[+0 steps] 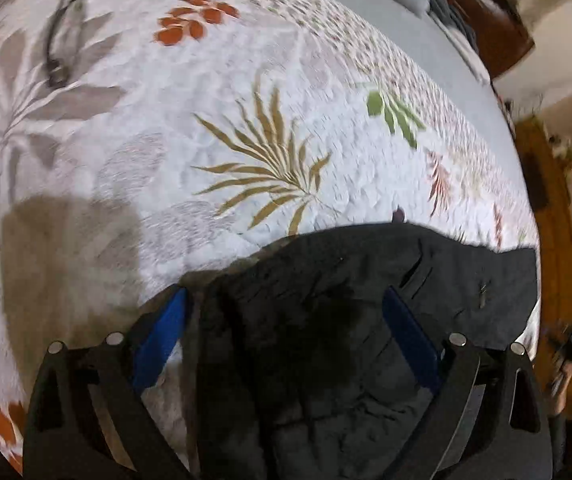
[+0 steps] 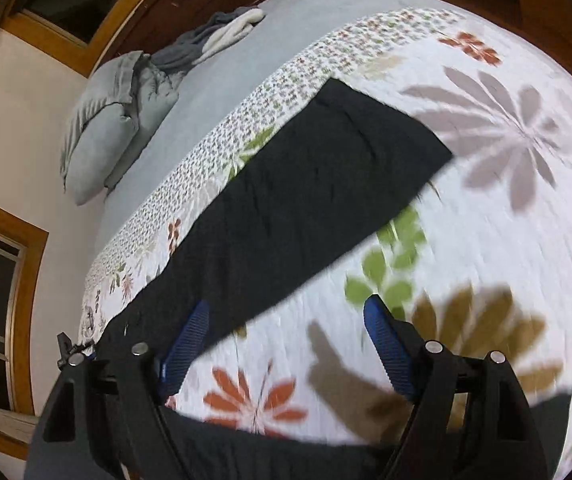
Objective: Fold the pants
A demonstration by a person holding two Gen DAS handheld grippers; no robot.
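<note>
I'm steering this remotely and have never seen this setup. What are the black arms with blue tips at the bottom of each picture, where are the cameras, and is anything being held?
There is no robot arm: a person carries a hand-held gripper in each hand, with a fisheye camera looking along its two fingers. One picture is from the left gripper, the other from the right gripper. Both look down on a bed with a floral quilt. Black pants lie stretched across it. Both grippers stand open and grip nothing: the left hangs over the pants' near end, the right has mostly quilt between its fingers. Pillows sit at the bed's far end.
</note>
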